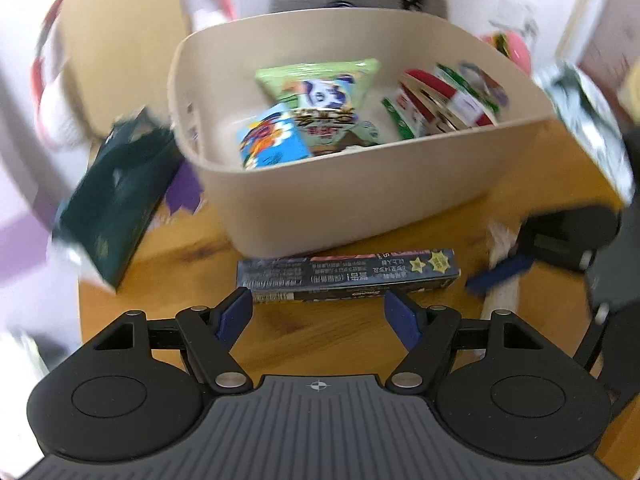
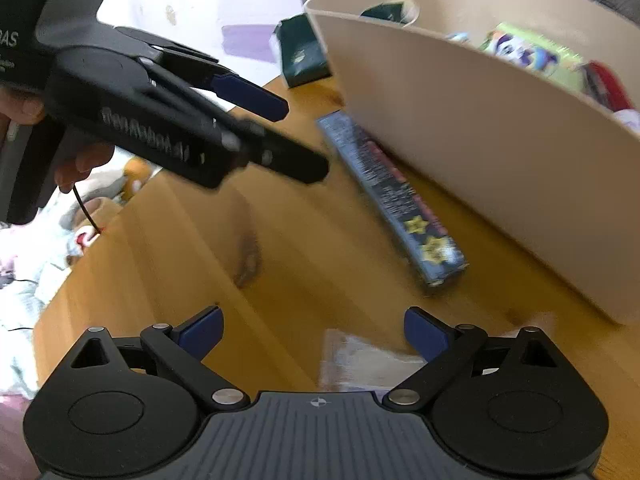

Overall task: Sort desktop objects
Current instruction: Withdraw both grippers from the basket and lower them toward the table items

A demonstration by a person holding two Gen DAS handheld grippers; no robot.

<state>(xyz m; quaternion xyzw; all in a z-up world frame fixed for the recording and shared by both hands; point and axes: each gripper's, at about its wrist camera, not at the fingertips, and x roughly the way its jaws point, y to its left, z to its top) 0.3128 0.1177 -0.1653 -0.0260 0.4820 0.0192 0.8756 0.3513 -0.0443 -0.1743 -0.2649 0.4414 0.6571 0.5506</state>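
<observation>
Toothpaste box (image 1: 347, 276) lay flat on the wooden table (image 1: 320, 344), just in front of the beige bin (image 1: 360, 200), long axis crosswise to the left gripper (image 1: 318, 316), whose jaws stood spread and empty directly before it; the right gripper (image 2: 314, 334), also spread and empty, sat farther off
</observation>
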